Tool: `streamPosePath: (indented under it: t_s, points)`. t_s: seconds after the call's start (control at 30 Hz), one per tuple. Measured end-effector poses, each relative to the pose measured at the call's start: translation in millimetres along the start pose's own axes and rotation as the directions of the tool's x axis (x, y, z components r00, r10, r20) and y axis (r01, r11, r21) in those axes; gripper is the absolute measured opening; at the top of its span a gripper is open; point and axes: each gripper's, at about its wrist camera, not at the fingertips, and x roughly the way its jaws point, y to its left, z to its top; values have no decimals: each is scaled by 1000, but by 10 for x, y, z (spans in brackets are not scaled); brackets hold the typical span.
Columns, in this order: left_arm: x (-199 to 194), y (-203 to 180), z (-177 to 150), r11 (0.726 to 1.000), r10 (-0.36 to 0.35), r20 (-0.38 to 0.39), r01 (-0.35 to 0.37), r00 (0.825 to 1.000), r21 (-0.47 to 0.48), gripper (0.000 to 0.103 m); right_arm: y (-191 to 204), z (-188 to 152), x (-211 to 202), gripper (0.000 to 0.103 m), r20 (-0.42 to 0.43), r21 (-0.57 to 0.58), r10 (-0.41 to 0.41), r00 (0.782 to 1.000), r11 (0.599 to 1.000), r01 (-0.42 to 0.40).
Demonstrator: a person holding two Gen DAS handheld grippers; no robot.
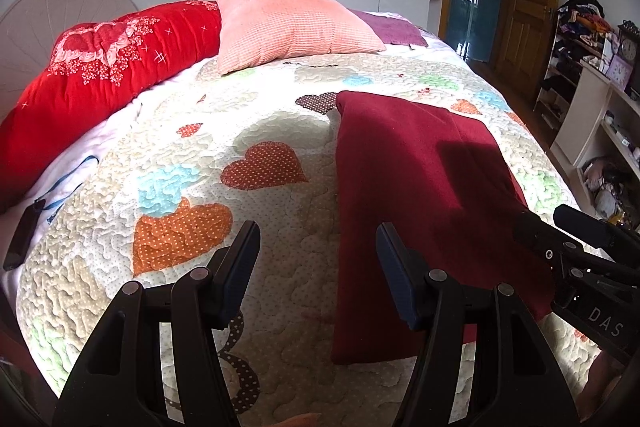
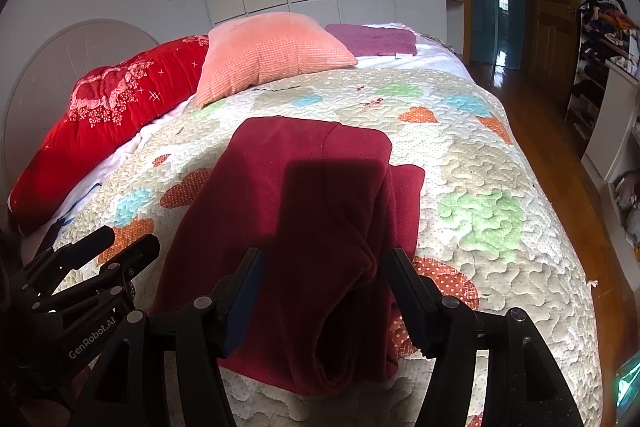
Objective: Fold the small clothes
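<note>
A dark red garment [image 1: 416, 203] lies folded lengthwise on the quilted bedspread [image 1: 208, 211]. In the right wrist view the garment [image 2: 304, 219] shows a folded-over layer and a rolled edge near me. My left gripper [image 1: 318, 259] is open and empty, over the quilt at the garment's left edge. My right gripper [image 2: 322, 287] is open and empty, just above the garment's near end. Each gripper shows at the edge of the other's view: the right one [image 1: 560, 231] and the left one [image 2: 120, 243].
A pink pillow [image 1: 292, 23], a red quilt roll [image 1: 100, 75] and a purple folded cloth [image 1: 392, 27] lie at the bed's head. A dark phone-like object with a blue cord [image 1: 24, 239] lies at the left. Shelves with clutter [image 1: 592, 75] and wooden floor [image 2: 560, 147] are to the right.
</note>
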Motion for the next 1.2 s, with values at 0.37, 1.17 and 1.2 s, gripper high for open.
streamPosePath:
  t_s: [0.37, 1.17, 1.2]
  points:
    - [2, -90, -10, 999, -3, 3, 3, 1000, 37, 61, -43, -18, 12, 61, -9, 14, 1, 1000, 1000, -1]
    - [-51, -103, 14, 998, 16, 30, -17, 999, 54, 61, -15, 17, -10, 61, -9, 5, 6, 1000, 1000, -6]
    - [-54, -103, 13, 998, 17, 32, -19, 999, 56, 61, -16, 17, -9, 61, -8, 7, 5, 1000, 1000, -5]
